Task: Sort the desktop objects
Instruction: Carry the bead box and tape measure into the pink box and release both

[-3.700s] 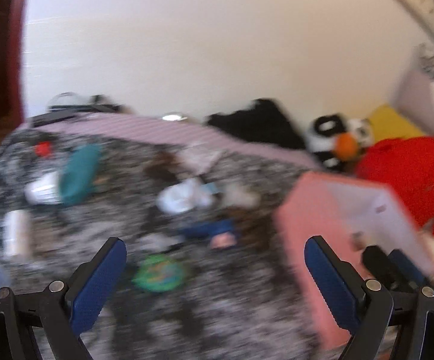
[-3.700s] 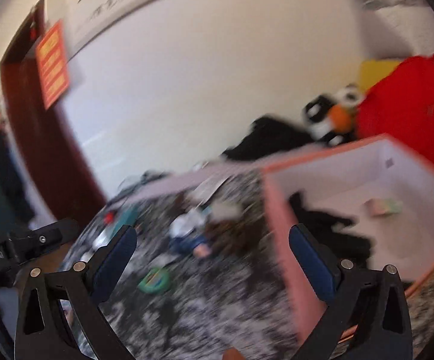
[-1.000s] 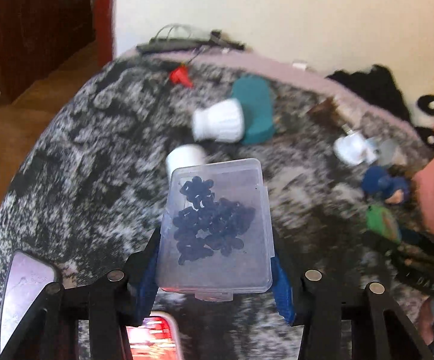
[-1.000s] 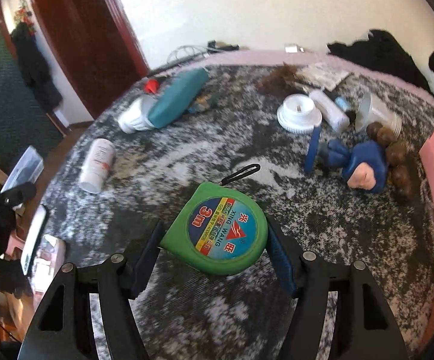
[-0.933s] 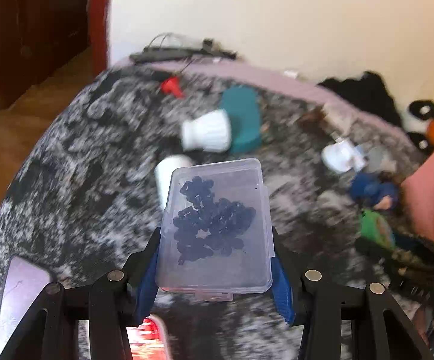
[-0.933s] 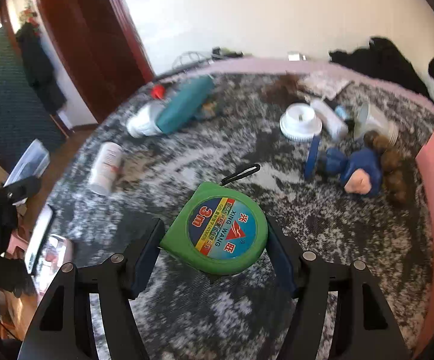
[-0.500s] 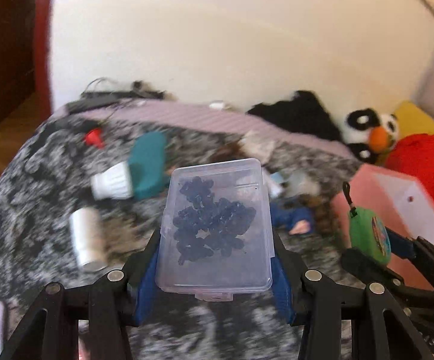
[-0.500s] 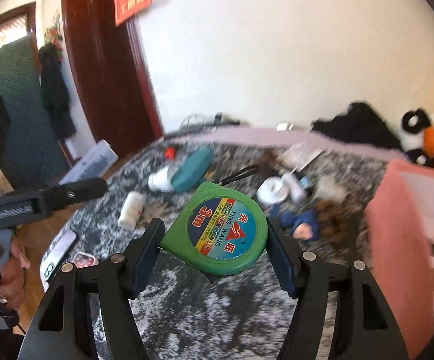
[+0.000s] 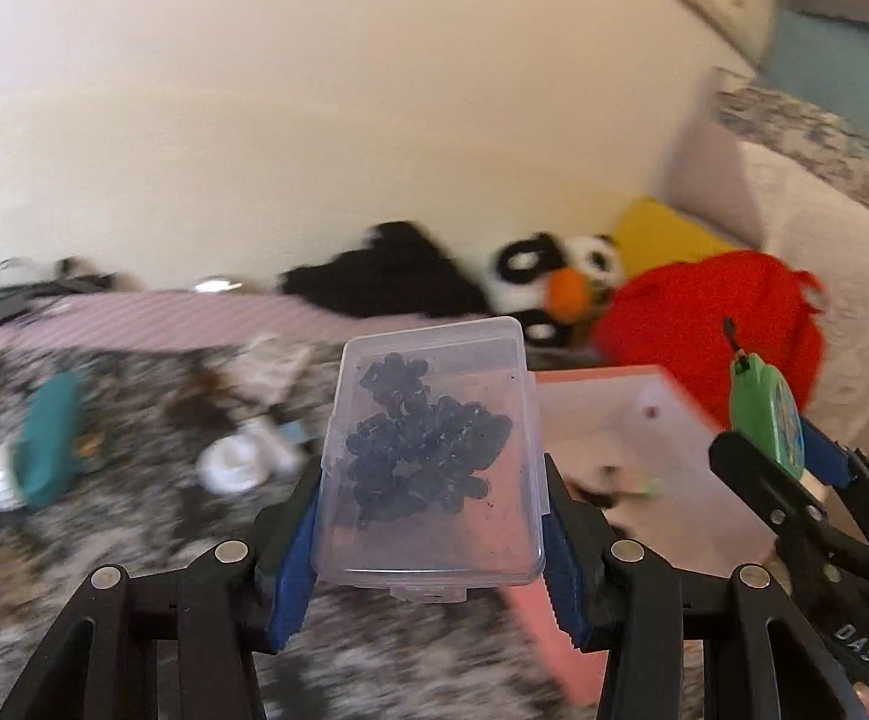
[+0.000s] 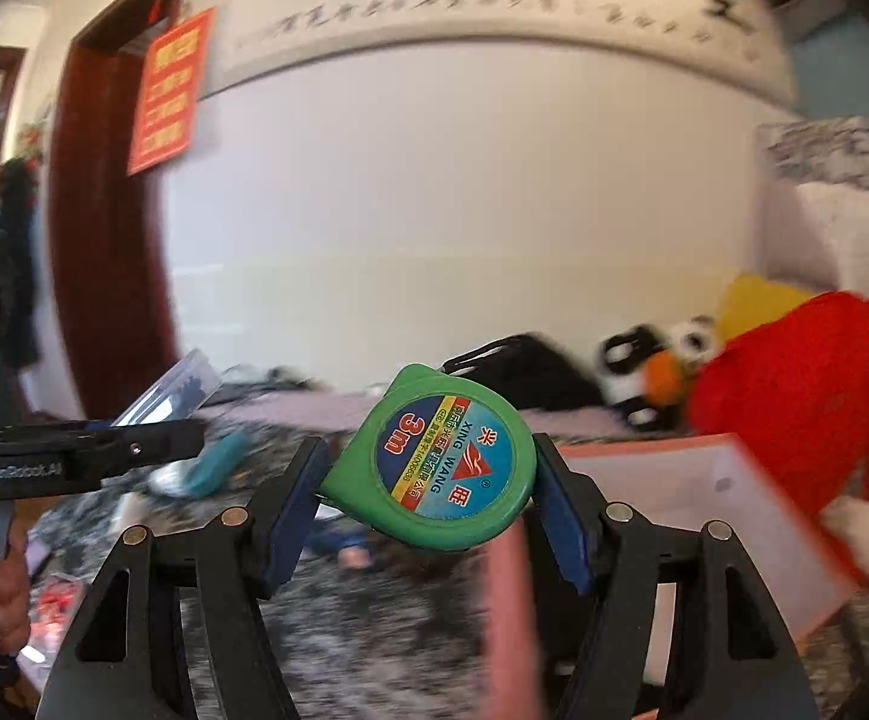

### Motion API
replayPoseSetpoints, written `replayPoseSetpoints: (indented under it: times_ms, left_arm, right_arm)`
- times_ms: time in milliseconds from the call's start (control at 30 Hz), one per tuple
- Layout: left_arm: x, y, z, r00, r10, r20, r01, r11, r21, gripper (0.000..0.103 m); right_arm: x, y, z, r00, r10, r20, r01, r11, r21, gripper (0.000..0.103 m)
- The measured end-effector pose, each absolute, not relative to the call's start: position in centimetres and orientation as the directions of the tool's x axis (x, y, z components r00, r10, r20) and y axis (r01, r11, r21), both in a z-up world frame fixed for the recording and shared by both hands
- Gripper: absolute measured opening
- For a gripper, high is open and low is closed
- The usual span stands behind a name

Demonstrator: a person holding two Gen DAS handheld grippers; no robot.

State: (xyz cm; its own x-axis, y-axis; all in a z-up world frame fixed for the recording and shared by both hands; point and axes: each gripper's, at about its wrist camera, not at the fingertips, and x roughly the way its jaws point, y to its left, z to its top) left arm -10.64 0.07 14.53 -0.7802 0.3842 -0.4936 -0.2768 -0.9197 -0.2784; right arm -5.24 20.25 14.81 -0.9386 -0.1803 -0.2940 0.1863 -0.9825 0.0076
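left gripper (image 9: 428, 516) grasping clear bead box (image 9: 431, 456), right gripper (image 10: 428, 498) grasping tape measure (image 10: 440, 459) (green)

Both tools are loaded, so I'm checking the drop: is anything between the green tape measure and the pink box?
Nothing visible: the green tape measure hangs just before the open pink box, its near wall right below.

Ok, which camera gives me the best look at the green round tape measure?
The right wrist view: the green round tape measure sits face-on between the right tool's pads, its label readable. The left wrist view catches it only edge-on, small at the right.
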Motion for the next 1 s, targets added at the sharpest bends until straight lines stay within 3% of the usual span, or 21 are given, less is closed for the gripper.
replayPoseSetpoints:
  times_ms: [267,400,500,567,733,1000]
  left_arm:
    - [-12.8,11.3,15.3,-0.697,0.545,-0.466,-0.463,-0.838,-0.289,0.054]
    - [-14.4,15.9,13.2,-0.636,0.571,-0.520,-0.509,-0.816,-0.273,0.056]
    - [-16.1,18.6,10.5,-0.582,0.547,-0.602,-0.501,-0.824,-0.264,0.086]
    - [-16.7,18.5,9.9,-0.581,0.539,-0.609,-0.478,-0.832,-0.281,0.090]
    - [-17.4,15.7,10.3,-0.598,0.547,-0.586,-0.416,-0.837,-0.357,0.092]
    - [-16.6,10.0,11.5,-0.664,0.511,-0.545,-0.334,-0.856,-0.395,0.093]
  right_arm:
    - [-4.8,29.0,15.8,-0.959,-0.012,-0.281,0.001,-0.999,0.036,0.070]
    - [-6.3,33.5,15.0,-0.948,0.049,-0.315,-0.082,-0.992,0.094,0.072]
    - [-8.2,36.8,13.6,-0.917,0.077,-0.391,-0.147,-0.977,0.153,0.097]
    - [-9.0,38.4,12.9,-0.895,0.106,-0.434,-0.199,-0.964,0.175,0.099]
    - [-8.9,39.7,13.5,-0.902,0.087,-0.422,-0.203,-0.949,0.240,0.100]
    - [-9.5,33.8,14.0,-0.918,0.038,-0.394,-0.125,-0.972,0.197,0.100]
